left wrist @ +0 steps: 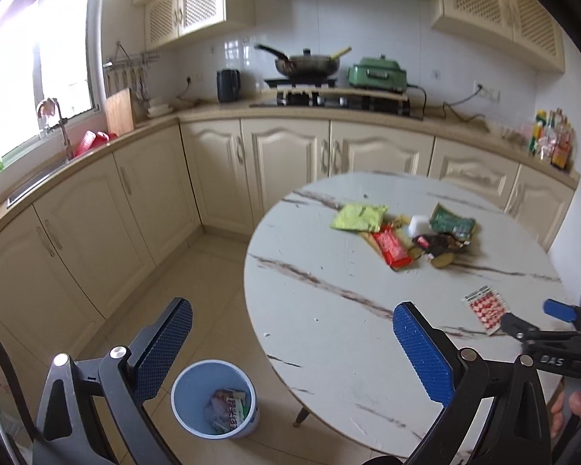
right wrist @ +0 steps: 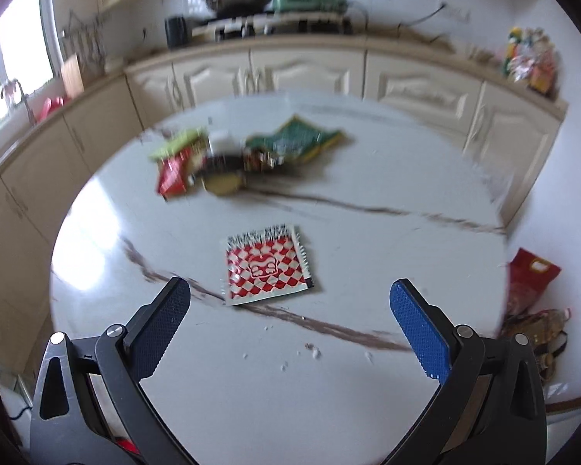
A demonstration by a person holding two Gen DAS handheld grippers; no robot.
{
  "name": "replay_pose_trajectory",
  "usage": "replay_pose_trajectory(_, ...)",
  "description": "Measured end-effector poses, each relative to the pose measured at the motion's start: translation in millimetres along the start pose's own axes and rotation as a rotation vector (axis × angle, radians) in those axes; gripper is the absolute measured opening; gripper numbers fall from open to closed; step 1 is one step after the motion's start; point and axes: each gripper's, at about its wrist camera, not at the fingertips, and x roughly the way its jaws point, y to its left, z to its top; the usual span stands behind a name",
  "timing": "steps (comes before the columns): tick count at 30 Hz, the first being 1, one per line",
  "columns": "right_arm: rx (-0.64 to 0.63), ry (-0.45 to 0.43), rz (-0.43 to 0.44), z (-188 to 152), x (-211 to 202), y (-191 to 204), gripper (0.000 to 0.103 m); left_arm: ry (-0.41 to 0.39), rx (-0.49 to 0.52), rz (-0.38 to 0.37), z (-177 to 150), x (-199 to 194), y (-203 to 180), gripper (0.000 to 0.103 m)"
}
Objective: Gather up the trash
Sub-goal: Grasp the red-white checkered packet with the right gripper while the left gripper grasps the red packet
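A red-and-white checkered packet [right wrist: 268, 266] lies flat on the round marble table [right wrist: 251, 387], just ahead of my open, empty right gripper [right wrist: 290, 302]. It also shows in the left wrist view [left wrist: 486, 309]. A pile of wrappers sits farther back: a yellow-green packet [left wrist: 358, 217], a red wrapper [left wrist: 393, 250], a green packet [left wrist: 453, 223] and dark scraps [left wrist: 439, 244]. My left gripper [left wrist: 290, 333] is open and empty, over the table's left edge. A blue bin [left wrist: 215, 403] with some trash stands on the floor below it.
Cream cabinets [left wrist: 282, 155] run along the back and left walls. A stove with a wok [left wrist: 308, 64] and a green cooker [left wrist: 377, 73] are on the counter. A red bag [right wrist: 530, 283] and clutter lie on the floor right of the table.
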Motion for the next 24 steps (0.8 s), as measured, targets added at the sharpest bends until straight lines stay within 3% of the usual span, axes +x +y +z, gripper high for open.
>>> replay_pose_trajectory(7,-0.083,0.082,0.038,9,49,5,0.103,0.045,0.005,-0.018,16,34,3,0.102)
replay_pose_trajectory(15,-0.184,0.103,0.057,14,53,8,0.094,0.079,-0.007,-0.051,19,52,3,0.102)
replay_pose_trajectory(16,-0.187,0.104,0.061,14,52,8,0.089,0.084,-0.006,-0.052,19,54,2,0.102)
replay_pose_trajectory(20,-0.177,0.087,0.073,18,45,-7,0.049,0.102,-0.003,-0.066,19,60,-6,0.102)
replay_pose_trajectory(24,-0.185,0.080,0.078,21,46,-15,0.041,0.114,0.012,-0.080,19,65,-15,0.102)
